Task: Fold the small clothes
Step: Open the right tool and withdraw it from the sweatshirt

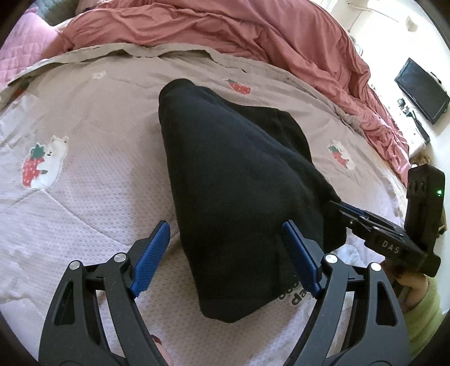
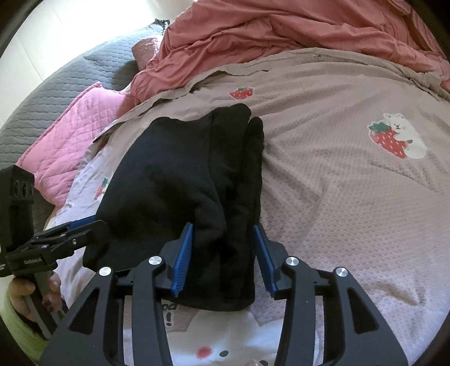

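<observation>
The black cloth (image 1: 225, 174) lay on the bed (image 1: 84, 197). The left gripper (image 1: 225, 253) had its fingers spread wide, with one edge of the cloth between them. The right gripper (image 2: 222, 253) had its fingers spread around the cloth's other edge, not squeezing it.

A bedroom with a made-up bed in bright daylight

A pale mauve quilted bedspread (image 1: 92, 180) printed with strawberries and white bears (image 1: 45, 162) covers the bed, its grey-beige edge turned back beside a rumpled salmon-pink duvet (image 1: 253, 31) heaped along the far side. A pink diamond-quilted pillow (image 2: 70, 143) lies at one end against a grey quilted cover (image 2: 56, 93). A dark flat screen (image 1: 422, 90) stands against the white wall (image 1: 393, 25) past the bed, with small cluttered items under it that are too small to name. Strong light washes out the wall and floor around the bed
</observation>
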Action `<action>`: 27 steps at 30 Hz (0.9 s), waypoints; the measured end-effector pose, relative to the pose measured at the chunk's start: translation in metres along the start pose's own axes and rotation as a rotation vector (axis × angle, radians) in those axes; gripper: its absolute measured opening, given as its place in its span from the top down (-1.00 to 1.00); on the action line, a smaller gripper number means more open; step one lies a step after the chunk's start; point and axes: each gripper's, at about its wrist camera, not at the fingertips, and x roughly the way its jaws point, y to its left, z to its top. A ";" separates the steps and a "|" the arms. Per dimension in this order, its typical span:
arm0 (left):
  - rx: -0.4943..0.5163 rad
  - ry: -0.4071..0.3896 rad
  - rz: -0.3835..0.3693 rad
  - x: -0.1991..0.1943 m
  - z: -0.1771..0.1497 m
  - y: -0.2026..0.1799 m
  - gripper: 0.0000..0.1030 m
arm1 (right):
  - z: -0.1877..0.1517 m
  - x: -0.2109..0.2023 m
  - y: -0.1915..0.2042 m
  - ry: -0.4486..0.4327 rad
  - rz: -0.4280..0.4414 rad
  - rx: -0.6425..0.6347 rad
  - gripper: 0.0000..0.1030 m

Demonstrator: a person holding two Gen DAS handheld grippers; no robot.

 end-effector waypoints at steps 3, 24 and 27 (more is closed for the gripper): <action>-0.004 -0.008 0.003 -0.004 -0.001 0.002 -0.44 | 0.002 -0.009 0.004 -0.020 -0.004 -0.013 0.01; 0.019 -0.101 0.021 -0.025 0.002 -0.003 0.36 | -0.007 -0.013 0.046 -0.011 0.029 -0.180 0.38; 0.064 -0.061 0.039 -0.008 -0.005 -0.011 0.36 | -0.012 0.000 0.039 0.049 -0.018 -0.169 0.44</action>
